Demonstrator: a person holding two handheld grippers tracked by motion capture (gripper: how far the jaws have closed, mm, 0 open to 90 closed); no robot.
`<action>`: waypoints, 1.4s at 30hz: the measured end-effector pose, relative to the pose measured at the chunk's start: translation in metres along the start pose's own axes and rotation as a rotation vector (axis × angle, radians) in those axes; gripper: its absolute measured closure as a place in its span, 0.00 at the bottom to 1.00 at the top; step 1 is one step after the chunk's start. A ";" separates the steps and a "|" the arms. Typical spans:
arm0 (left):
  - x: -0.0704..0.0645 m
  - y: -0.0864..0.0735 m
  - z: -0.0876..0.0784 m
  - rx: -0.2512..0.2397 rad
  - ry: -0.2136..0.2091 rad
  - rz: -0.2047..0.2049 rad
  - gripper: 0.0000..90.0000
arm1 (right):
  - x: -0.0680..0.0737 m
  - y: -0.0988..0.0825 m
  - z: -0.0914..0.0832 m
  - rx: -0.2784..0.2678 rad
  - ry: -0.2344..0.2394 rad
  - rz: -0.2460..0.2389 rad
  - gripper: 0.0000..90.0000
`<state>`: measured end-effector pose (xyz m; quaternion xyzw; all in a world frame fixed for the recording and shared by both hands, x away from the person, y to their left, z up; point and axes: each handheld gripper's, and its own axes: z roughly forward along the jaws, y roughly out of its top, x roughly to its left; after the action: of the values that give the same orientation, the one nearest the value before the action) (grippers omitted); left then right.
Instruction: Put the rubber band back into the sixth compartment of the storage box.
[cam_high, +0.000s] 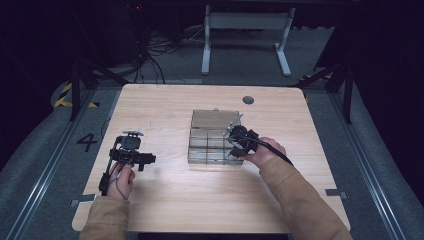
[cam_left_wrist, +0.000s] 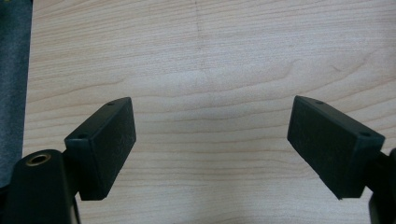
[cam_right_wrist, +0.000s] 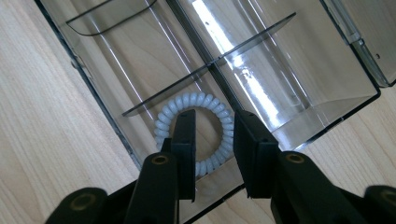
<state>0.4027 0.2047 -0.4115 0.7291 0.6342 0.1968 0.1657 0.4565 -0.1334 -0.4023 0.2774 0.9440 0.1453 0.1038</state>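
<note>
Spiral hair tie (cam_right_wrist: 194, 133), white and coiled, lies in the near compartment of the clear plastic organizer box (cam_right_wrist: 327, 114), just inside its front wall. My right gripper (cam_right_wrist: 212, 135) hangs over it with the jaws parted a little: one pad stands inside the ring, the other just outside it, and the ring's near arc is hidden behind the pad, so I cannot tell whether either pad touches the coil. From above, the tie itself is too small to make out under my right hand (cam_high: 265, 152). Beyond it, thin dividers cut the box into compartments, and its hinged lid is cut off at the upper right of the right gripper view. The box sits mid-table with bare wood on every side. My left gripper (cam_left_wrist: 210, 140) is well apart to the left, jaws wide open over bare wooden table (cam_left_wrist: 210, 56), whose left edge shows close by.
</note>
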 end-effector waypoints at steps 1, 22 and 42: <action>0.000 0.000 0.000 0.000 0.000 -0.001 0.18 | 0.000 0.000 -0.001 -0.007 -0.002 -0.003 0.78; 0.000 0.001 0.000 -0.009 -0.003 -0.009 0.18 | -0.001 -0.009 -0.055 -0.253 0.006 0.016 0.61; 0.000 0.001 0.000 -0.005 -0.002 -0.009 0.18 | -0.020 -0.048 -0.078 -0.288 -0.010 0.110 0.54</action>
<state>0.4038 0.2044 -0.4112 0.7259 0.6370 0.1970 0.1688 0.4273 -0.2000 -0.3427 0.3117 0.8962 0.2834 0.1393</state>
